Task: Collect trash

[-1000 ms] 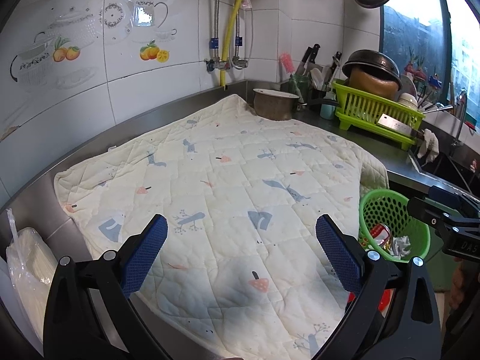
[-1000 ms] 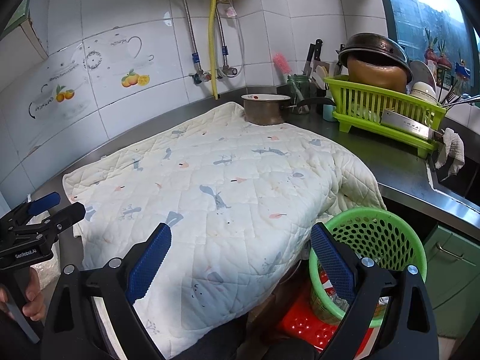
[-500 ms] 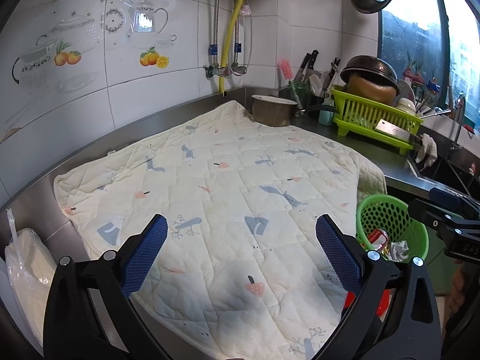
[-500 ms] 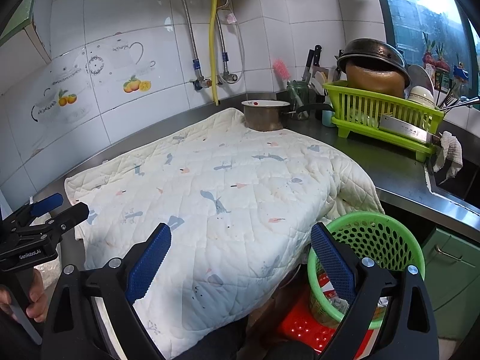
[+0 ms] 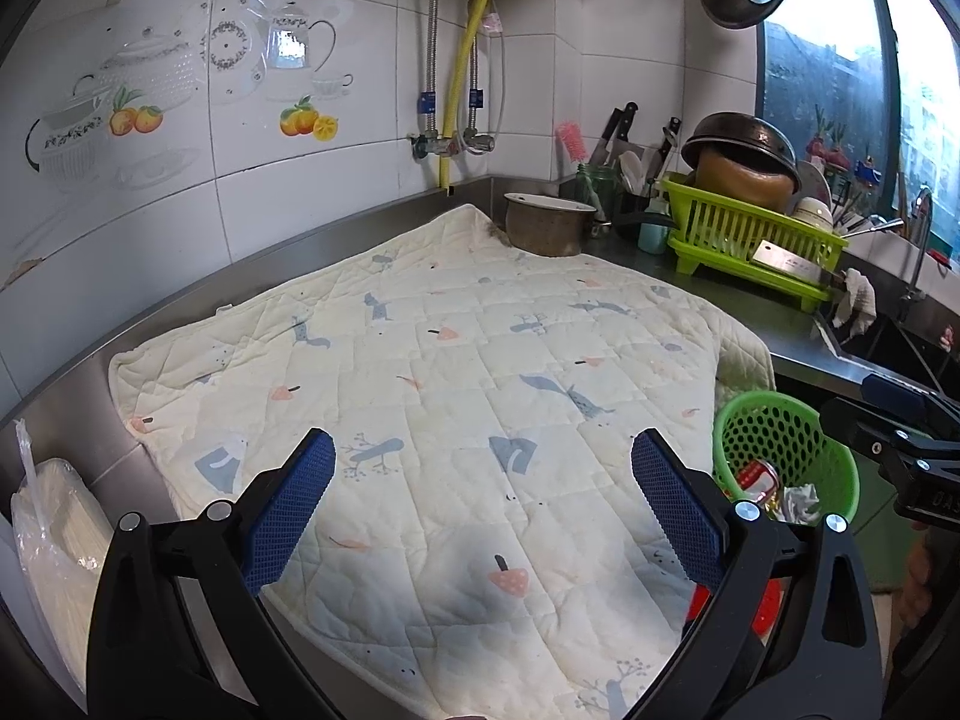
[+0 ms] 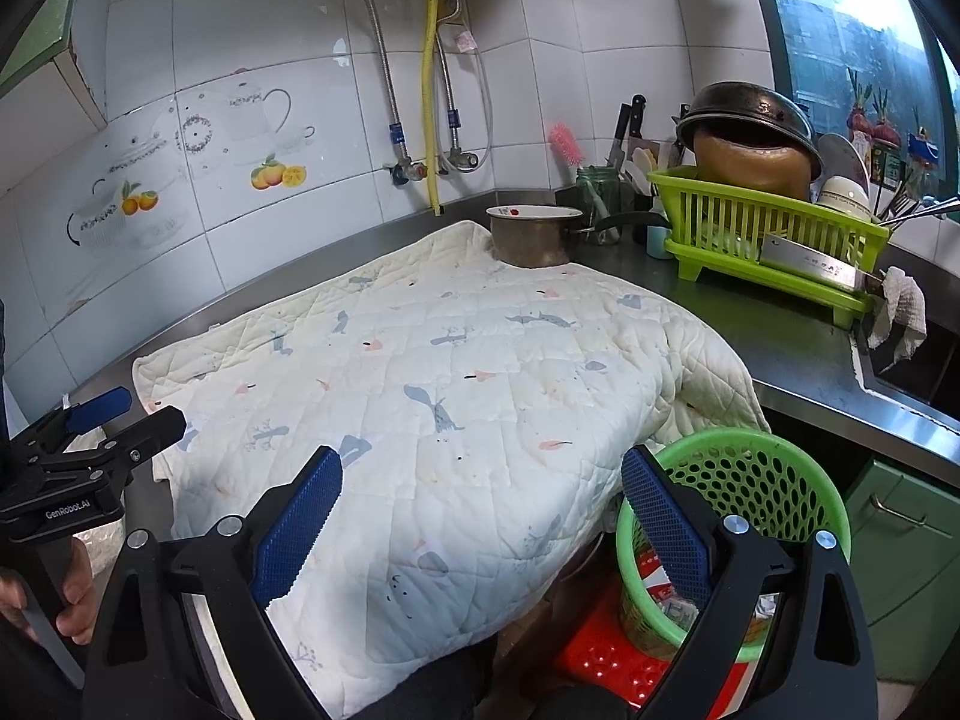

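A green mesh bin stands below the counter's right front edge and holds a crushed can and crumpled wrappers. It also shows in the right wrist view. My left gripper is open and empty above the quilted mat. My right gripper is open and empty over the mat's front edge, its right finger beside the bin. No trash shows on the mat.
A metal pot sits at the mat's far corner. A green dish rack with a wok, cleaver and dishes stands at the right, a sink beyond. A plastic bag lies left. A red stool is under the bin.
Both grippers have drawn back and risen slightly, so the scene looks a little farther away. Both stay open and empty.
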The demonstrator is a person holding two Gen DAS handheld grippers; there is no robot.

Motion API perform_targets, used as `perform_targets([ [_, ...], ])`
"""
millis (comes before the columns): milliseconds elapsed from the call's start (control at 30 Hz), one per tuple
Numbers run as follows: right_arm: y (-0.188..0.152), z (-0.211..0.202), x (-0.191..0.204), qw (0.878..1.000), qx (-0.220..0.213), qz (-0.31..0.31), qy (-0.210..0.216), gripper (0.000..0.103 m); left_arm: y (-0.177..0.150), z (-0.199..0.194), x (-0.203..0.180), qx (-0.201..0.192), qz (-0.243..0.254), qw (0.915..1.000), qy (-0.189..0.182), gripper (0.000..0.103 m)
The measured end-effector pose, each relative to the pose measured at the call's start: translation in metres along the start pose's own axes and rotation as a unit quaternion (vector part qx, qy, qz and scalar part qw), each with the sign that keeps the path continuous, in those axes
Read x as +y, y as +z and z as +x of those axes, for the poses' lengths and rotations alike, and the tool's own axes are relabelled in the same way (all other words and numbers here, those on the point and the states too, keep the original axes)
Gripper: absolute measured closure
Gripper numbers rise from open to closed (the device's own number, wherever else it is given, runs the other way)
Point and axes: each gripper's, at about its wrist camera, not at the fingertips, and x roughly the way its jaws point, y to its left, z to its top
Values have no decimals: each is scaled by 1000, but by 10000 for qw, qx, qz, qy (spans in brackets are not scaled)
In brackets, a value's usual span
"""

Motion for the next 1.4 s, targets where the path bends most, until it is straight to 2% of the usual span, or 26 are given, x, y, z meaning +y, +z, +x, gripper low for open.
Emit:
perform_targets([
  [1400, -2, 1, 1, 10000, 10, -16, -18, 12, -2, 1, -6, -60, 45, 10000, 36, 5],
])
